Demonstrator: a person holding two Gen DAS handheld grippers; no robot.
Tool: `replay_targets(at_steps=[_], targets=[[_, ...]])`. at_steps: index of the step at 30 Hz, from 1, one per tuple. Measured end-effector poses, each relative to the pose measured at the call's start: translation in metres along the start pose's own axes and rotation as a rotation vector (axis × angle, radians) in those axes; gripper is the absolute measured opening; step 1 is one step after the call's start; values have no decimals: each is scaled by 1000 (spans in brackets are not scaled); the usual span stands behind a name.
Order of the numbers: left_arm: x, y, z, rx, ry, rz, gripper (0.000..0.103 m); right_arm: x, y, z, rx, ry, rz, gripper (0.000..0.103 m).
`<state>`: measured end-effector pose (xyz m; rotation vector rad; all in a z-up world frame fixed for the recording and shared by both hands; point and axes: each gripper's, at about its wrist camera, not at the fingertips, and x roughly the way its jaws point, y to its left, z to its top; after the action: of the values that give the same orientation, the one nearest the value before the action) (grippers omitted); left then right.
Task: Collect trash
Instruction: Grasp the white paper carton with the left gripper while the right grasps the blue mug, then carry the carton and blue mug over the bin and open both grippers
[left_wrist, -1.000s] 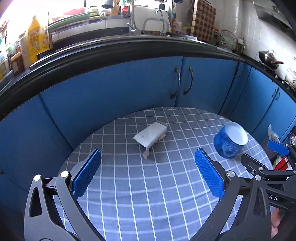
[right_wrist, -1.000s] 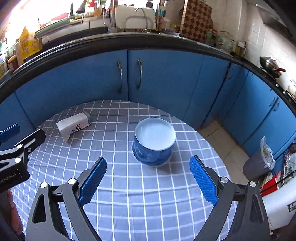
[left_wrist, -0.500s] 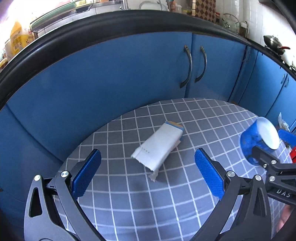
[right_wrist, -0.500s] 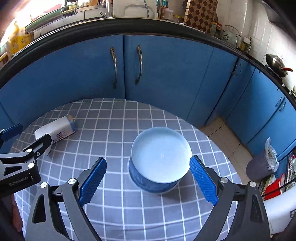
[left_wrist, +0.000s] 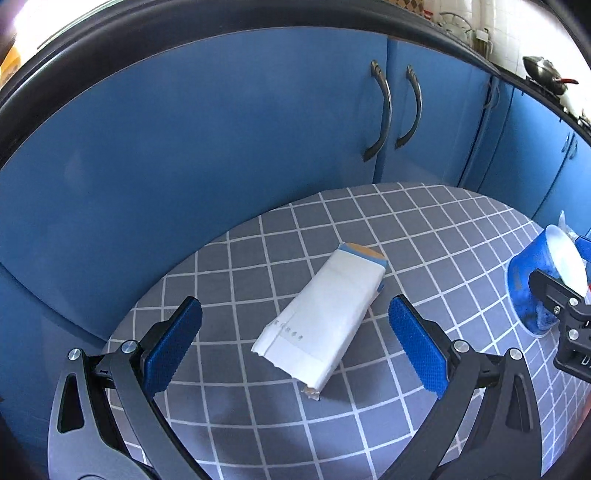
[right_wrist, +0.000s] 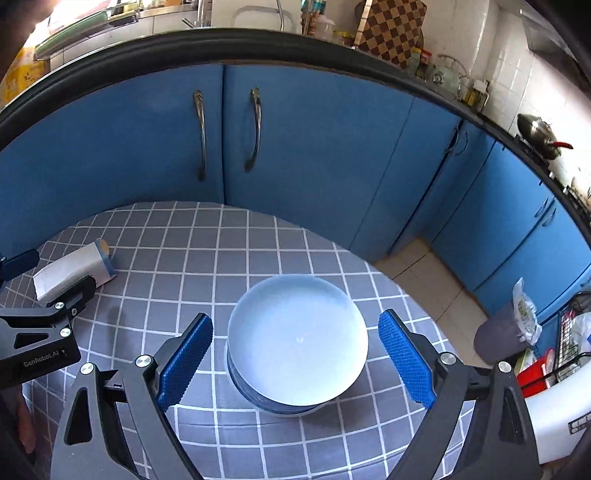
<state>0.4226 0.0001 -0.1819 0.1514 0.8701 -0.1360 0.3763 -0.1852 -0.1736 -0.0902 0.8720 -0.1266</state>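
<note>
While both grippers hang over a round table w/ a grey checked cloth, neither holds anything. Left gripper has its blue pads spread wide, one on each side of a flattened white carton lying on the cloth. The carton lies at a slant, its blue-edged end pointing away toward the blue cabinet doors, its torn, ragged end nearest the camera. Pads are near but apart from it, not touching.

Right gripper is also spread wide, its pads flanking a blue bowl w/ a pale inside, which stands upright on the cloth; no contact visible. In the right wrist view the carton sits far left, well apart from the bowl, partly behind the left gripper's frame.

Handling, as a judgement: the carton looks empty, light and soft, prob. thin card that will crush or buckle under a hard squeeze and may slide on the cloth. Best hold is across its short width near the middle, where the sides look straight; avoid the torn end, which could rip or fold. The bowl looks rigid, heavier, smooth and breakable, so a rim or wall grip needs care.

A grey bin w/ a bag stands on the floor at right, a likely spot for trash
</note>
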Motion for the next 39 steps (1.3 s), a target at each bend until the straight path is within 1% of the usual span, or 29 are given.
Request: replay_targets(at_steps=[6,9,10,11,12,13,14,15,17,18,20,26,28,33,35,39], targets=[[3,0,-1,-3,4,-4,99,15,-4,-1,31,25,49,89],[5,0,0,-5,1,-3,98,14,-3,-3,38,7,58,88],[5,0,0,-3,1,-7,96,12,0,-5,37,3,60,87],[5,0,-1,-1,3,-13,90,11,1,-6,35,-2,55,84],[6,-1,-1,1,6,-18,83,10,1,-6,31,-3,53,79],[7,-1,-1,6,16,-28,79,10,2,-7,25,-2,52,76],[9,-2,-2,6,24,-44,71,9,3,-8,20,-5,50,74],[8,-1,-2,0,22,-60,63,8,3,-9,21,-7,51,74],[5,-3,-5,7,21,-64,56,7,2,-12,29,-9,53,74],[3,-5,-6,14,19,-60,49,5,1,-13,35,-8,55,74],[-1,-6,-10,13,28,-77,38,2,-1,-16,44,-5,62,74],[-22,-9,-19,5,23,-86,37,-16,-4,-24,37,-15,59,74],[-30,-8,-21,-5,21,-98,37,-25,-6,-28,33,-21,54,74],[-58,-14,-33,-3,-2,-103,37,-53,-9,-38,23,-44,49,74],[-69,-17,-37,0,1,-111,37,-63,-11,-42,18,-50,48,74],[-93,-24,-42,-2,-17,-130,37,-84,-17,-51,20,-64,45,74]])
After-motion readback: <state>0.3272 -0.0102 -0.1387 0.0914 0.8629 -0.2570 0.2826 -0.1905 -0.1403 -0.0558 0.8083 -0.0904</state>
